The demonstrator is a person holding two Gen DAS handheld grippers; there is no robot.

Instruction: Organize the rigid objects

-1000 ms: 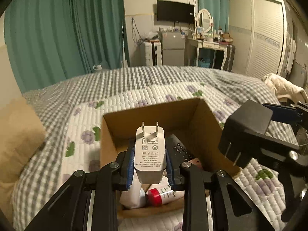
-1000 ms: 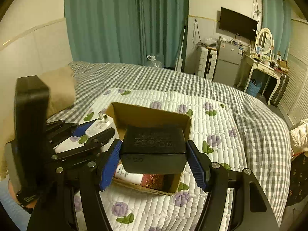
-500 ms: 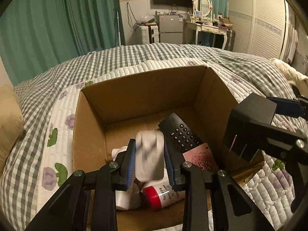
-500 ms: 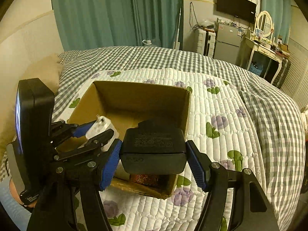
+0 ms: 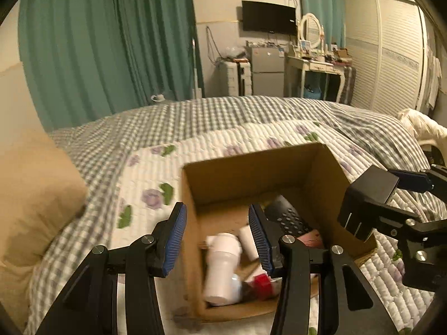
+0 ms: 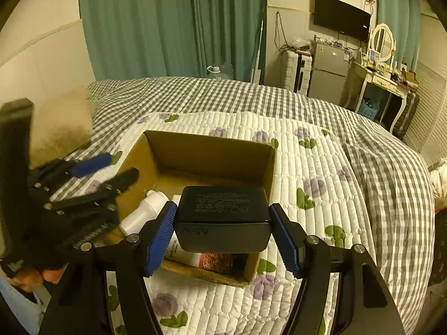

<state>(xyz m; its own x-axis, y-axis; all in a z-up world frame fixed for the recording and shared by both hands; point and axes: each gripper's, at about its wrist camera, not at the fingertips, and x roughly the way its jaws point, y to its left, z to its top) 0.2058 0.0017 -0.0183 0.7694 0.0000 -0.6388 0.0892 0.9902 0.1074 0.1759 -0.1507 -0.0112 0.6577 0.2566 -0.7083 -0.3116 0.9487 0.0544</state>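
An open cardboard box [image 5: 251, 164] [image 6: 206, 145] sits on the quilted bed. Inside lie a white bottle [image 5: 223, 265] [image 6: 145, 212], a black remote [image 5: 287, 217], a red-capped item [image 5: 261, 282] and a small white charger [image 5: 247, 241]. My left gripper [image 5: 216, 240] is open and empty, straddling the box's left wall; it also shows in the right wrist view [image 6: 109, 167]. My right gripper [image 6: 223, 237] is shut on a black power adapter [image 6: 223, 217] [image 5: 366, 203], held over the box's near right edge.
A tan pillow [image 5: 33, 195] lies at the left. The checked blanket [image 6: 223, 95] covers the far bed. A white garment [image 5: 419, 128] lies at the right. Green curtains, a desk and a wardrobe stand behind.
My left gripper let go of the white charger, which now lies in the box, and opened and pulled back leftward. The right gripper still holds the black adapter.
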